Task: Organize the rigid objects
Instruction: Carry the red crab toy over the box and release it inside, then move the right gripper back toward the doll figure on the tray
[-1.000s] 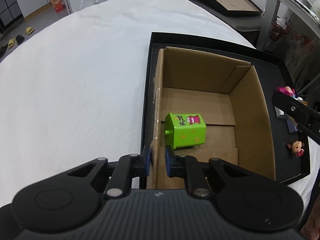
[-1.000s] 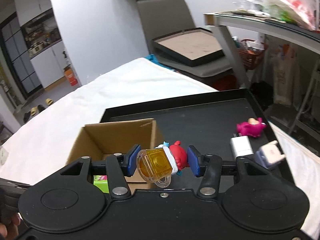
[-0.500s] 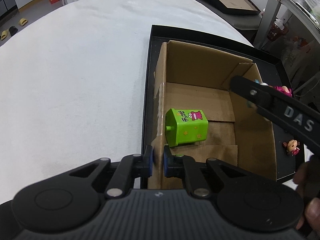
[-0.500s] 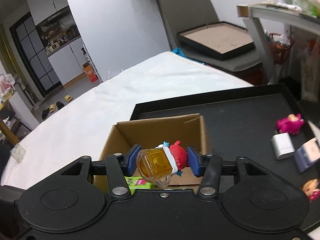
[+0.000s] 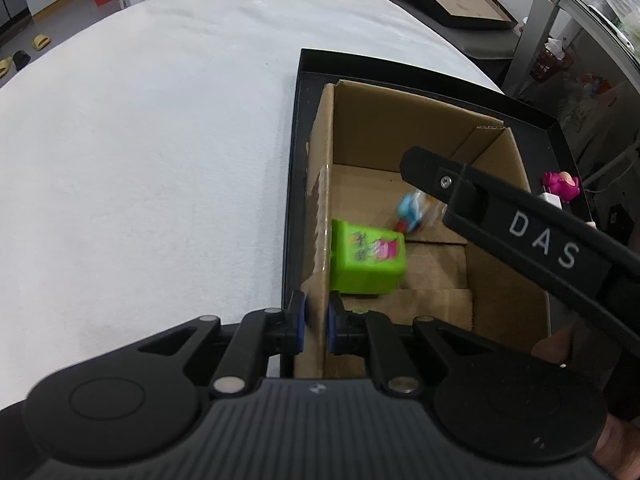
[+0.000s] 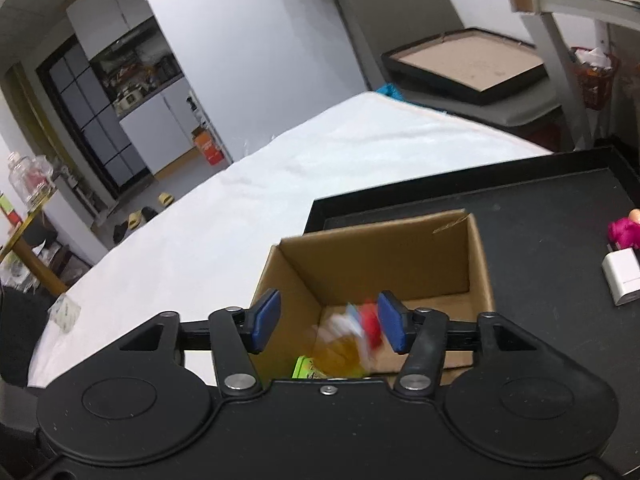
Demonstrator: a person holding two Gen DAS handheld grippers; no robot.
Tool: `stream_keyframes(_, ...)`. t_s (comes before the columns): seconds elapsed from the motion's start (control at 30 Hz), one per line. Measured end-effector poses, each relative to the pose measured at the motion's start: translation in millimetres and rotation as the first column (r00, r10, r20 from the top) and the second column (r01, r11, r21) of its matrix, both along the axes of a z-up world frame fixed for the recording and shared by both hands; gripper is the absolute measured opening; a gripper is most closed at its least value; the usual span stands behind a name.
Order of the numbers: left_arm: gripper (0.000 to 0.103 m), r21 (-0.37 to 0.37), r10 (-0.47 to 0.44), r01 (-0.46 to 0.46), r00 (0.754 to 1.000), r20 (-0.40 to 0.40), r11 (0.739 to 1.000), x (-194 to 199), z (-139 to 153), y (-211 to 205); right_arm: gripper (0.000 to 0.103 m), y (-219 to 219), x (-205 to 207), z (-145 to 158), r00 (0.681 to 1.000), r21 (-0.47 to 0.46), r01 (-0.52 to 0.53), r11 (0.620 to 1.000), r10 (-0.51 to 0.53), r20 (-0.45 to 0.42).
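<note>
My left gripper (image 5: pixel 316 322) is shut on the near left wall of the cardboard box (image 5: pixel 496 200), which stands in a black tray (image 5: pixel 294 168). A green toy box (image 5: pixel 366 260) lies inside. My right gripper (image 6: pixel 330 326) is open above the box (image 6: pixel 380 264). A small yellow, red and blue toy (image 6: pixel 348 340) is blurred, falling free between and below its fingers; it also shows in the left wrist view (image 5: pixel 416 210) inside the box.
On the tray to the right of the box lie a pink figure (image 6: pixel 624 232) and a white charger block (image 6: pixel 622 278). White cloth (image 5: pixel 140 160) covers the table to the left. A framed board (image 6: pixel 464 66) lies on a chair beyond.
My right gripper moved over the box and opened, letting go of the yellow and red toy, which now drops into the box. The left gripper keeps its hold on the box wall.
</note>
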State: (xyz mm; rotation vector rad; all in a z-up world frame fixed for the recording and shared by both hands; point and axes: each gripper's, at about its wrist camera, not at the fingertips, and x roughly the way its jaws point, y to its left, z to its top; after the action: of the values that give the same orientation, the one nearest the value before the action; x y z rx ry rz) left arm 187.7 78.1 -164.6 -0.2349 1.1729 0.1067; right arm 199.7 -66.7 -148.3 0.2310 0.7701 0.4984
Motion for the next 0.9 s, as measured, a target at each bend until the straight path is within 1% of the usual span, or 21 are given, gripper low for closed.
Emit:
stream_keyframes(0.13,0.012,0.005,-0.004,0.004,1.0,-0.008,1.0,1,1,-3,0.057,-5,0,-1,1.0,0.003,0.019,1.0,-0.019,-0.018)
stream_keyframes(0.27,0.013,0.054,-0.016,0.016,1.0,-0.008,0.998,0,6,-12,0.063,-11,-4,2,0.999,-0.039,0.047,0.998,-0.048,-0.006)
stream_keyframes(0.4,0.014,0.072,-0.018,0.018,1.0,-0.009,0.997,0,10,-18,0.07,-20,-7,5,0.997,-0.07,0.083,0.994,-0.083,0.003)
stream_keyframes(0.47,0.014,0.084,-0.013,0.014,1.0,-0.009,0.996,0,13,-21,0.07,-25,-8,5,0.995,-0.087,0.096,0.992,-0.096,0.003)
stream_keyframes(0.53,0.014,0.095,-0.007,0.008,1.0,-0.015,0.995,0,15,-24,0.07,-30,-9,5,0.995,-0.083,0.099,0.992,-0.1,-0.004)
stream_keyframes(0.6,0.017,0.104,-0.005,0.007,1.0,-0.019,0.995,3,15,-27,0.07,-35,-10,5,0.995,-0.066,0.095,0.993,-0.096,-0.007)
stream_keyframes(0.67,0.027,0.118,-0.004,0.005,1.0,-0.017,0.993,2,18,-30,0.072,-37,-11,7,0.994,-0.083,0.108,0.991,-0.108,0.001)
stream_keyframes(0.7,0.03,0.125,-0.001,0.003,1.0,-0.013,0.992,2,19,-32,0.072,-38,-11,9,0.993,-0.092,0.114,0.989,-0.114,0.007)
stream_keyframes(0.77,0.041,0.138,0.003,-0.002,1.0,-0.003,0.99,1,22,-34,0.072,-44,-10,11,0.993,-0.085,0.122,0.989,-0.121,0.009)
stream_keyframes(0.9,0.05,0.167,0.003,-0.004,1.0,0.007,0.986,-1,29,-40,0.072,-56,-10,14,0.989,-0.075,0.148,0.986,-0.147,0.011)
